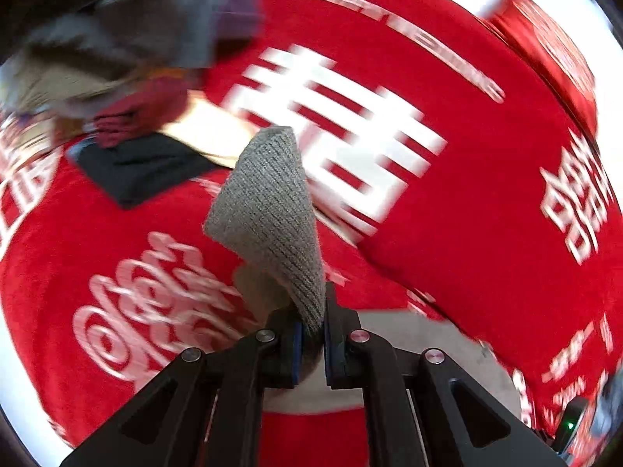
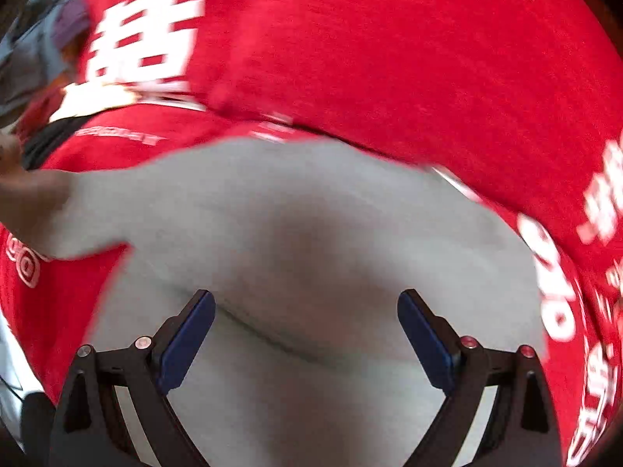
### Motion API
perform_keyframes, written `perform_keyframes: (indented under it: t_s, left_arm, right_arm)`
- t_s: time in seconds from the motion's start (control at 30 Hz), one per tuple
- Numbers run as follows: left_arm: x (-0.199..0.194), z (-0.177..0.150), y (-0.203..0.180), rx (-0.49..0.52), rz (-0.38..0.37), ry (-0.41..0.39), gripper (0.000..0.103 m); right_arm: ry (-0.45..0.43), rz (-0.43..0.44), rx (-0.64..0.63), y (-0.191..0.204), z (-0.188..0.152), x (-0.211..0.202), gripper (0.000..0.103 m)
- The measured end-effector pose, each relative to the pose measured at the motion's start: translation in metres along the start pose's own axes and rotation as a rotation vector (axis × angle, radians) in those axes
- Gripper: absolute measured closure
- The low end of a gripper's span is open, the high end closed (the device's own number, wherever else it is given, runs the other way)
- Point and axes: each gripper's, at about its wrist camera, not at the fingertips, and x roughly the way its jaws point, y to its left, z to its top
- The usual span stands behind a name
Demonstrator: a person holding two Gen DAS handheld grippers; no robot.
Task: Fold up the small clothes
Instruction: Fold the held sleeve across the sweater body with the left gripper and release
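Note:
In the left wrist view my left gripper (image 1: 311, 334) is shut on a ribbed grey knit cuff (image 1: 268, 210) that stands up from between the blue pads. The rest of the pale grey garment (image 1: 409, 334) lies below on the red cloth with white characters (image 1: 467, 194). In the right wrist view my right gripper (image 2: 305, 311) is open, its blue pads (image 2: 187, 342) wide apart above the spread grey garment (image 2: 292, 233). Nothing sits between its fingers. The picture is blurred by motion.
A heap of unfolded clothes (image 1: 128, 27) in grey, beige and purple lies at the upper left, with a maroon piece (image 1: 144, 113) and a folded black garment (image 1: 144, 171) beside it. The same heap (image 2: 43, 46) shows at the far left of the right wrist view.

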Motion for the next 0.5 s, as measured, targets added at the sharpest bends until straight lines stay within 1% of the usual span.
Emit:
perform_keyframes:
  t_s: [0.07,0.13,0.17,0.23,0.3,0.4,0.5]
  left_arm:
    - [0.009,-0.012,-0.054,0.069,-0.029,0.041,0.094]
    - [0.016,-0.024,-0.100,0.130,-0.051,0.071,0.094]
    - [0.020,-0.036,-0.133,0.182,-0.066,0.091,0.094]
    - [0.026,-0.056,-0.182,0.262,-0.090,0.117,0.094]
    - [0.037,-0.083,-0.235,0.345,-0.113,0.153,0.094]
    - [0.059,-0.126,-0.299,0.424,-0.130,0.220,0.094]
    - [0.088,-0.168,-0.349,0.483,-0.121,0.285,0.094]
  right_arm:
    - [0.008,-0.023,0.046,-0.039,-0.020,-0.011,0.007]
    - [-0.002,-0.036,0.082,-0.067,-0.035,-0.021,0.007]
    - [-0.013,-0.040,0.108,-0.085,-0.044,-0.028,0.007]
    - [-0.030,-0.043,0.144,-0.108,-0.058,-0.037,0.007]
    - [-0.045,-0.042,0.183,-0.131,-0.073,-0.044,0.007]
    - [-0.054,-0.033,0.240,-0.164,-0.090,-0.046,0.007]
    - [-0.050,-0.018,0.295,-0.191,-0.104,-0.045,0.007]
